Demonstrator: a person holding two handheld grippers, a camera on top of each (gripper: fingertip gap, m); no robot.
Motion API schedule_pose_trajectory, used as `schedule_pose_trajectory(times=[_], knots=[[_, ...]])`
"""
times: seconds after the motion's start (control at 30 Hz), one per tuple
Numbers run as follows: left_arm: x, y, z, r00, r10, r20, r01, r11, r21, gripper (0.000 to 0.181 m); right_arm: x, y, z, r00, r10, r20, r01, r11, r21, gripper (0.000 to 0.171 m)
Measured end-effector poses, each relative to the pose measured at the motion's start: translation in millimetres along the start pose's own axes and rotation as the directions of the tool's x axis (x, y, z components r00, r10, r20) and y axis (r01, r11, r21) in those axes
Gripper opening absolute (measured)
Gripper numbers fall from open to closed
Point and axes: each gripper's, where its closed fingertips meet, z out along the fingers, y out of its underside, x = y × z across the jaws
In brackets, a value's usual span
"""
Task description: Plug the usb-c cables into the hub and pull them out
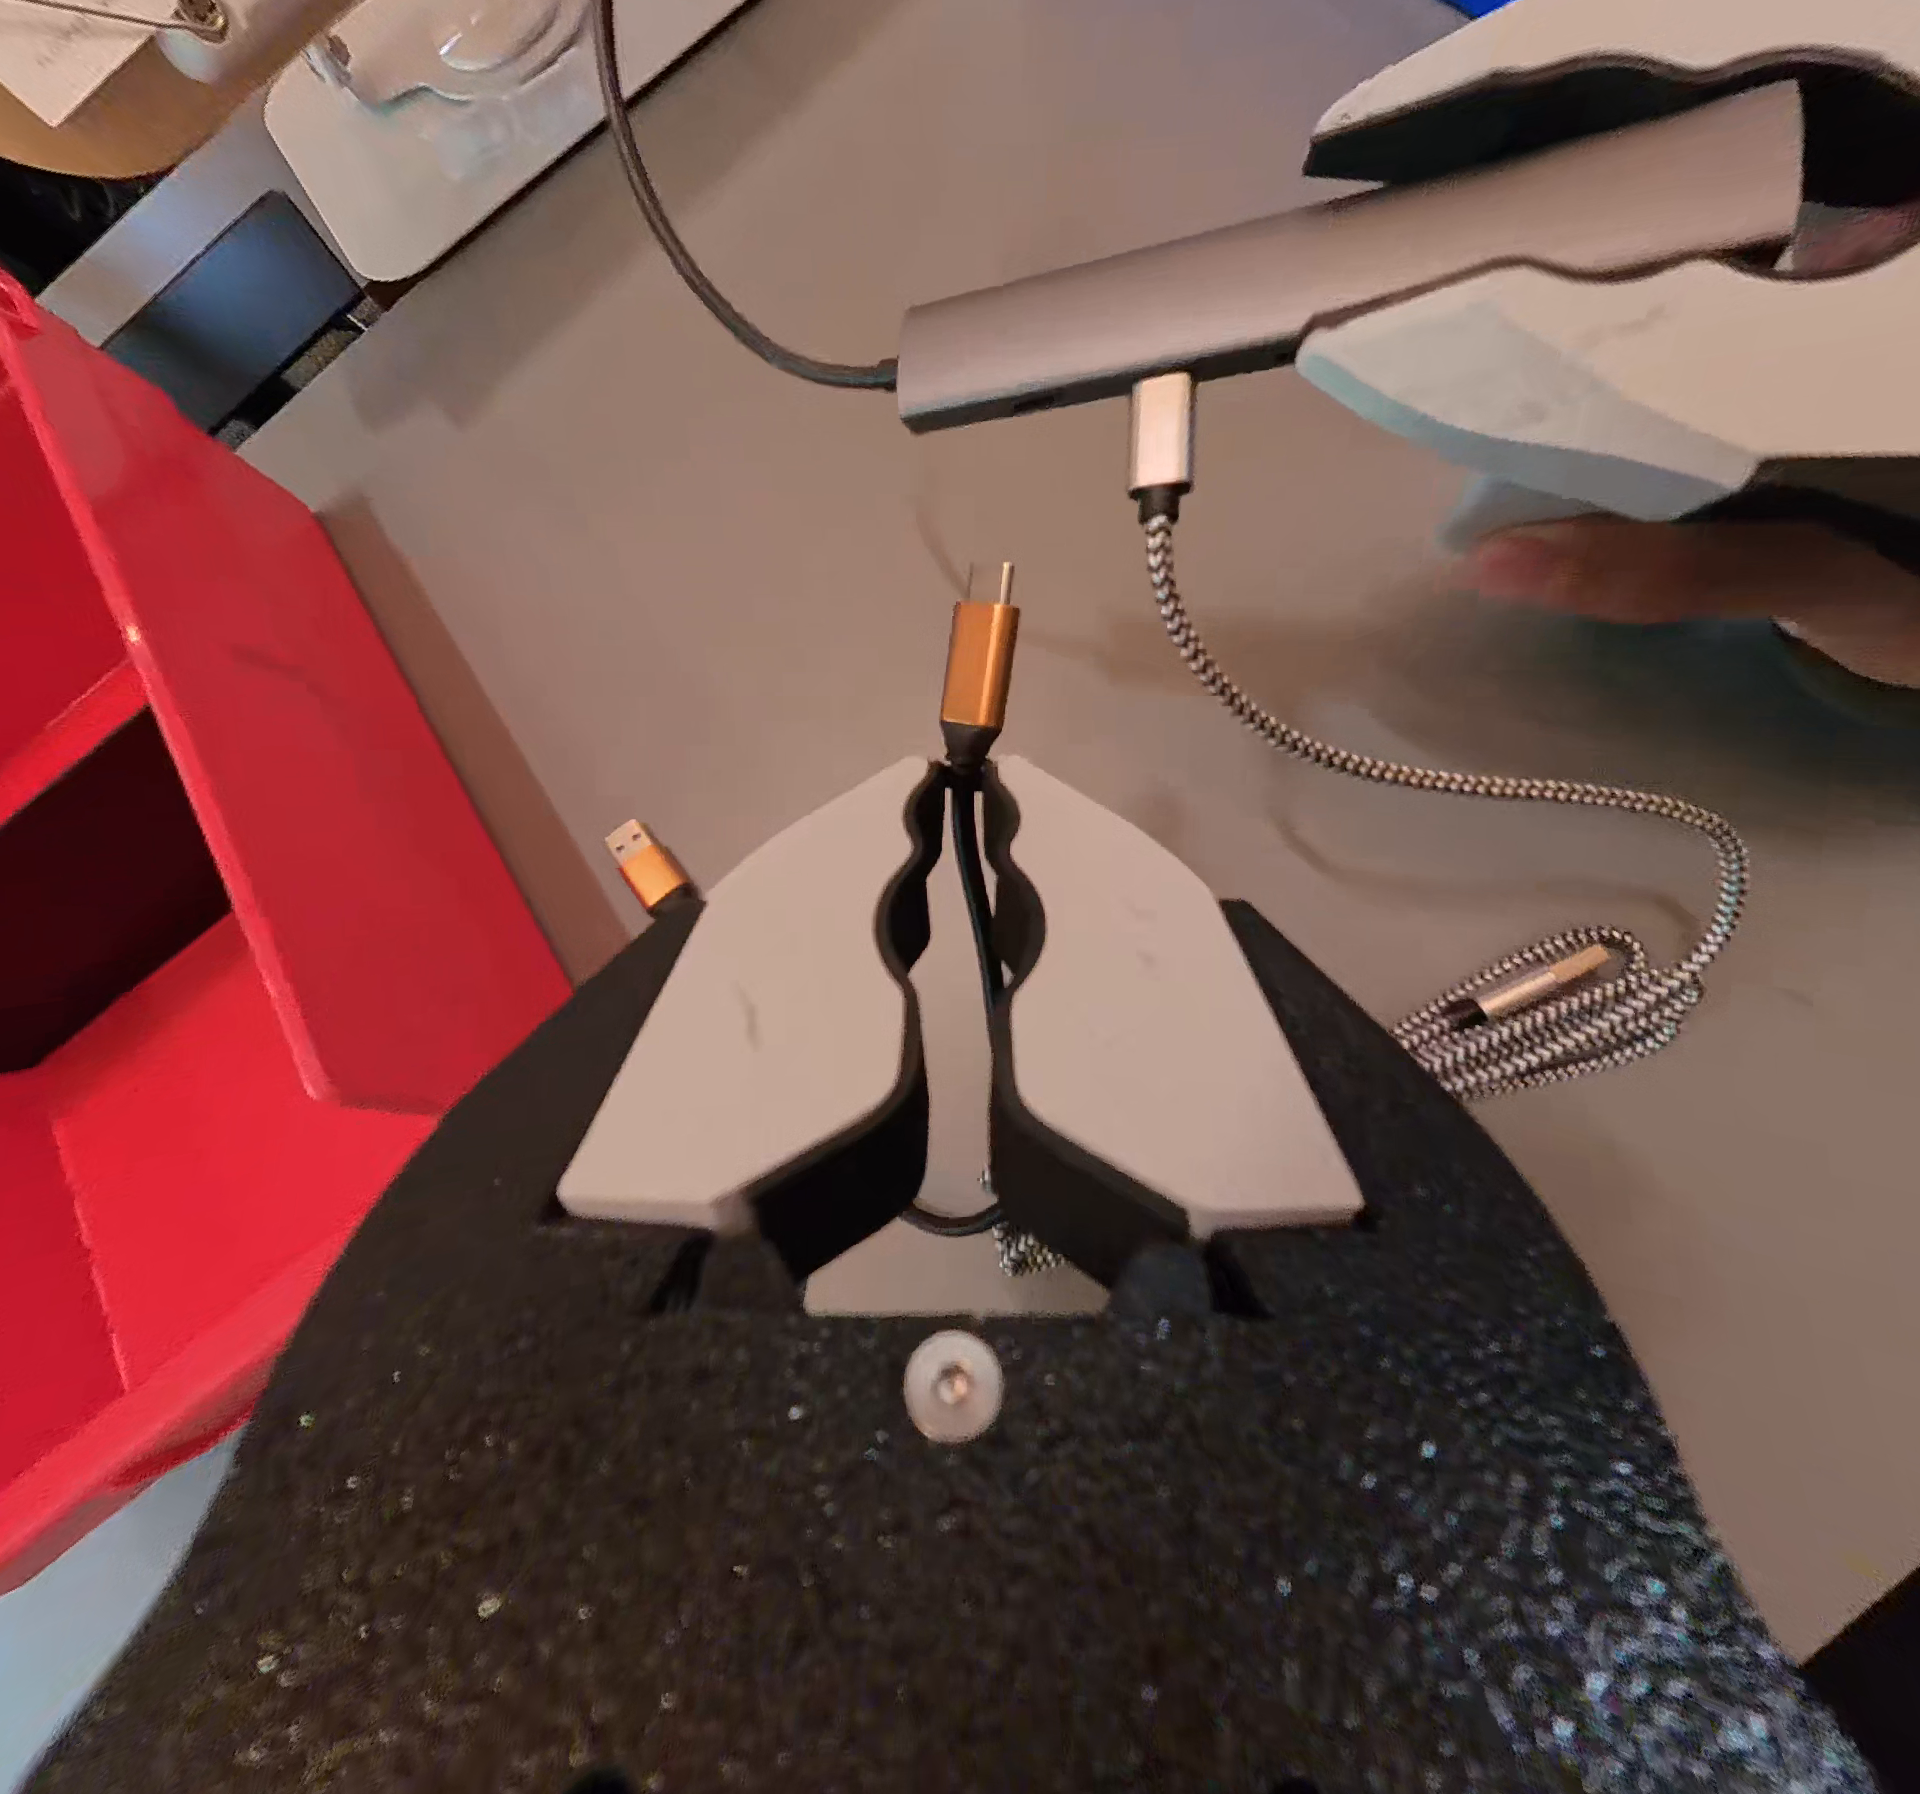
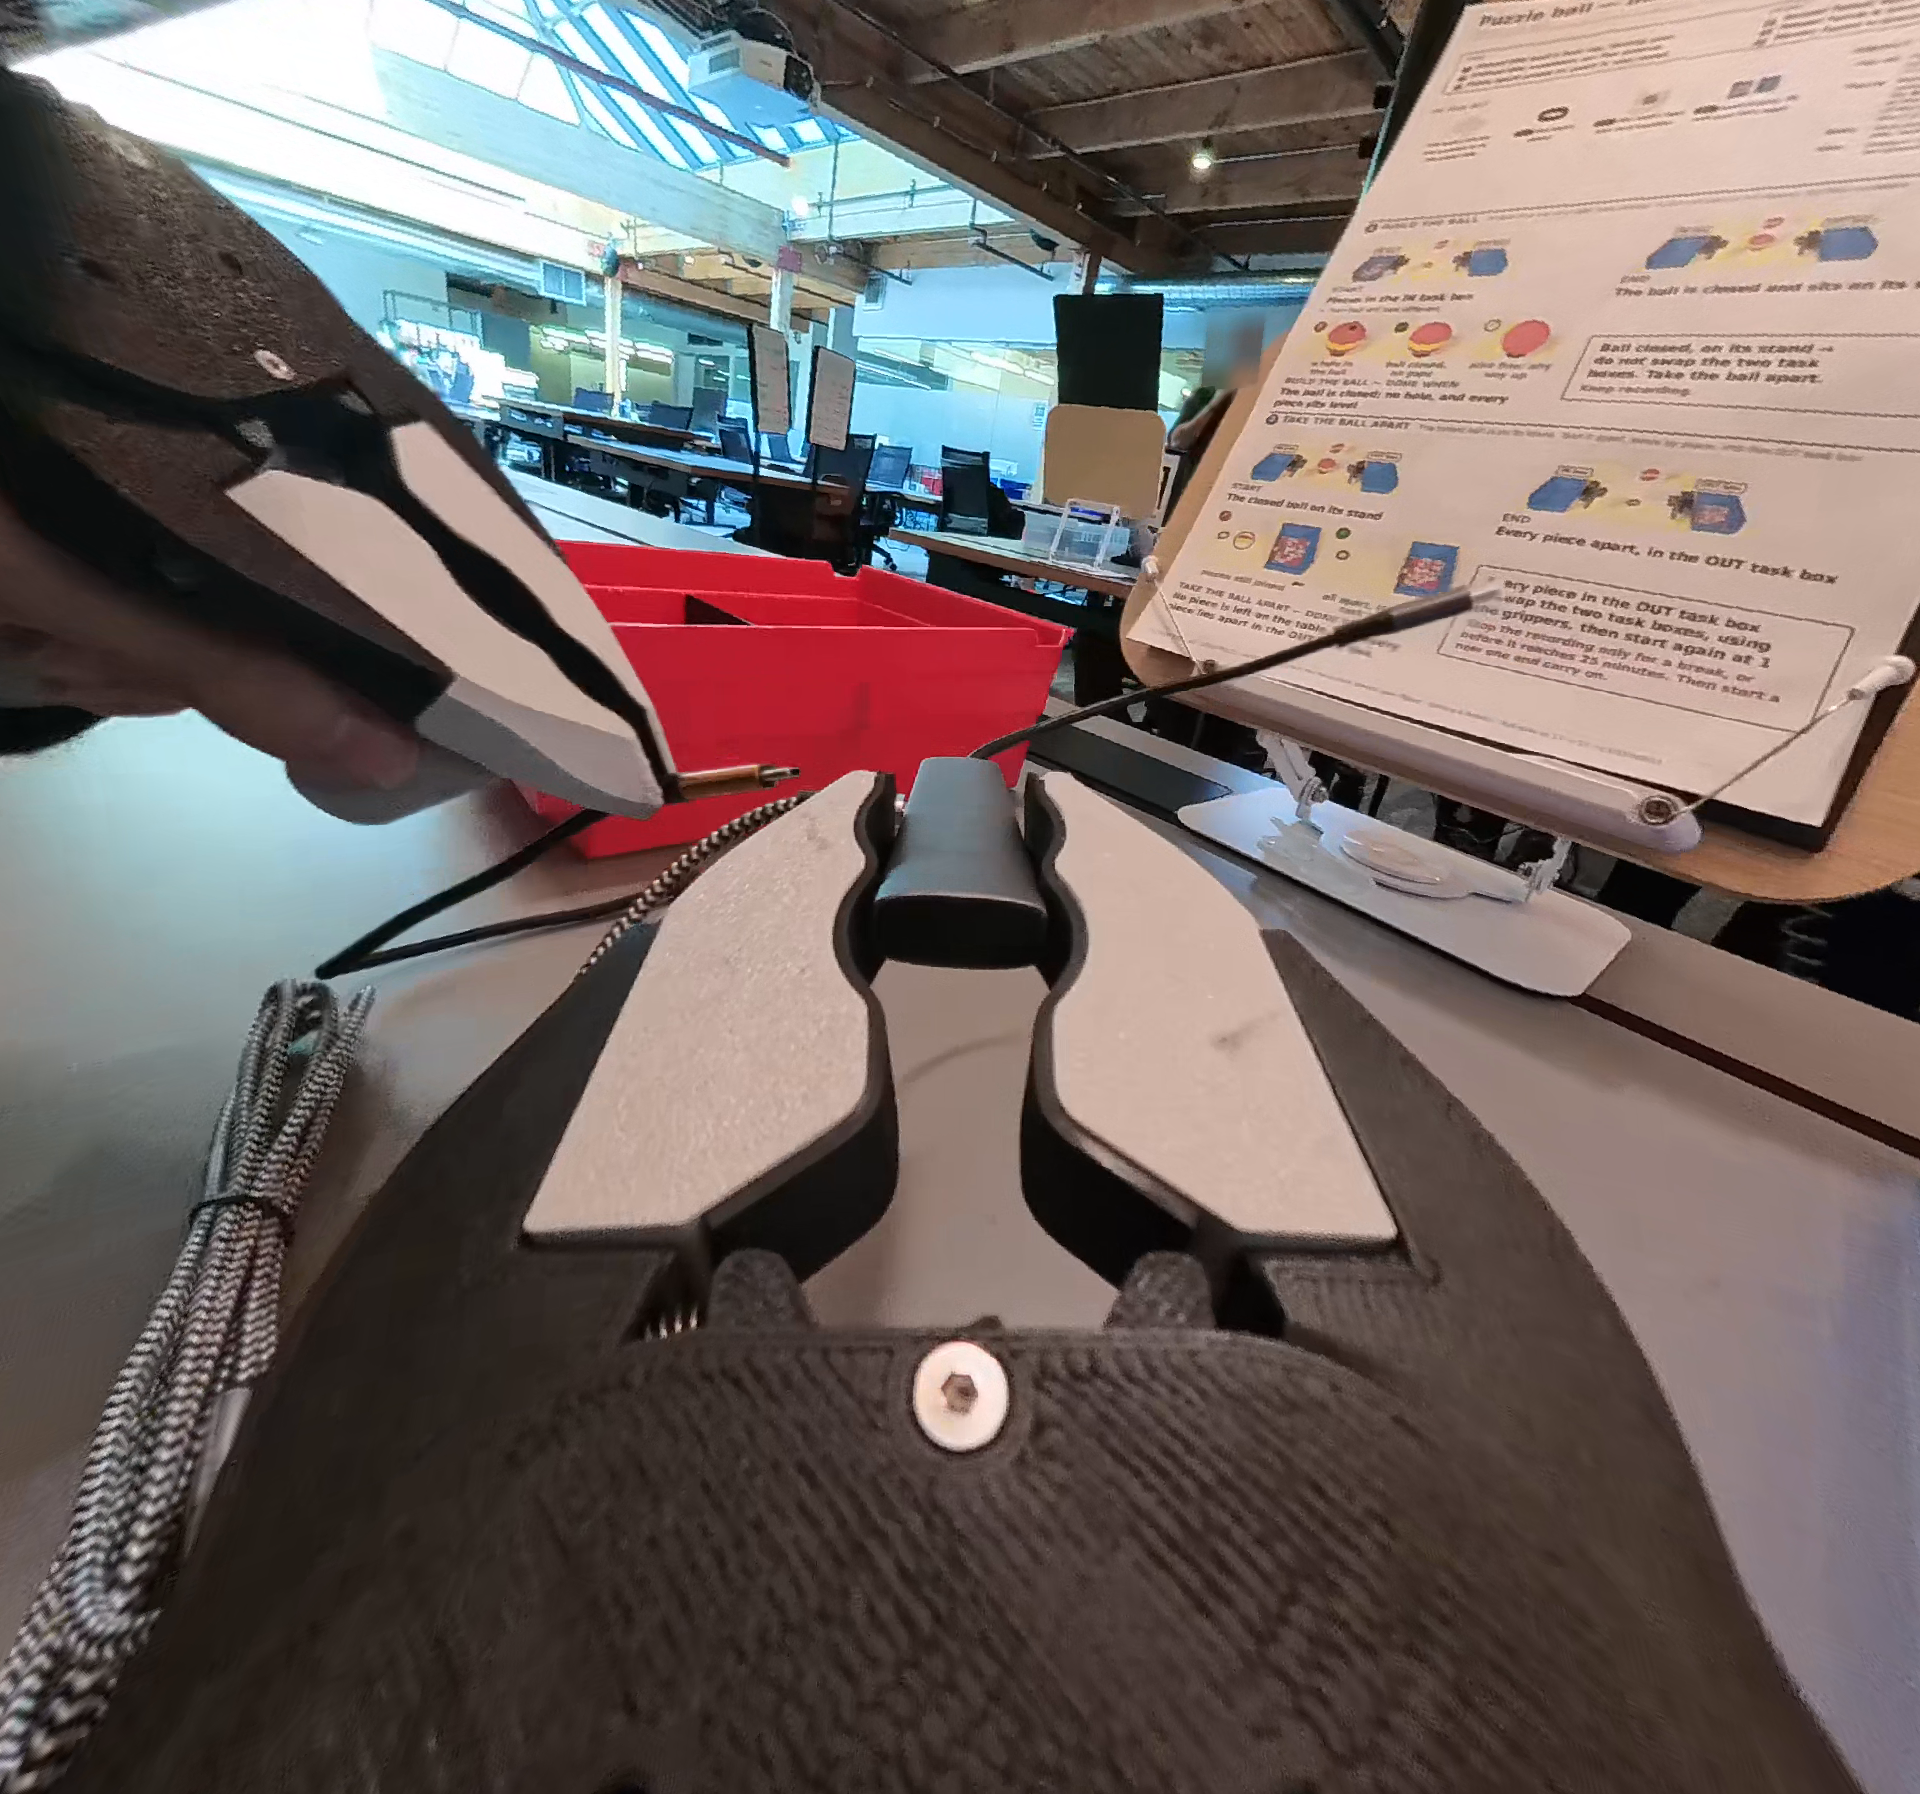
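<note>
My left gripper [image 1: 961,768] is shut on the black cable just behind its orange USB-C plug [image 1: 979,655]. The plug points up at the grey hub [image 1: 1091,342], a short gap below it and left of the plugged cable. My right gripper [image 2: 961,788] is shut on the hub [image 2: 956,861] and holds it above the table. It also shows in the left wrist view [image 1: 1558,217]. A silver USB-C plug [image 1: 1162,435] on a black-and-white braided cable [image 1: 1455,778] sits in the hub's side. The left gripper [image 2: 665,788] appears in the right wrist view with the orange plug [image 2: 732,781].
A red bin [image 1: 208,809] stands left of my left gripper and also shows in the right wrist view [image 2: 810,664]. The braided cable's coil [image 1: 1538,1006] lies on the grey table [image 1: 623,497]. A document stand [image 2: 1558,394] with a printed sheet stands at the back right.
</note>
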Motion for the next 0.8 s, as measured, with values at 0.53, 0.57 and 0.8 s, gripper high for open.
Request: schedule_pose_trajectory(times=[0.53,0.57,0.8], knots=[[-1.6,0.2,10.4,1.000,-0.005,0.018,0.004,1.000,0.025,0.007,-22.8,5.1,9.1,0.995,-0.084,0.052,0.086,0.995,-0.040,0.024],[-1.5,-0.5,9.8,1.000,-0.003,0.021,0.003,1.000,0.027,0.007,-22.6,5.1,9.1,0.995,-0.081,0.052,0.083,0.996,-0.041,0.024],[2.2,-3.4,13.9,1.000,-0.019,0.013,0.019,0.998,0.054,0.006,-23.1,7.2,10.0,0.996,-0.069,0.060,0.072,0.996,-0.059,0.025]])
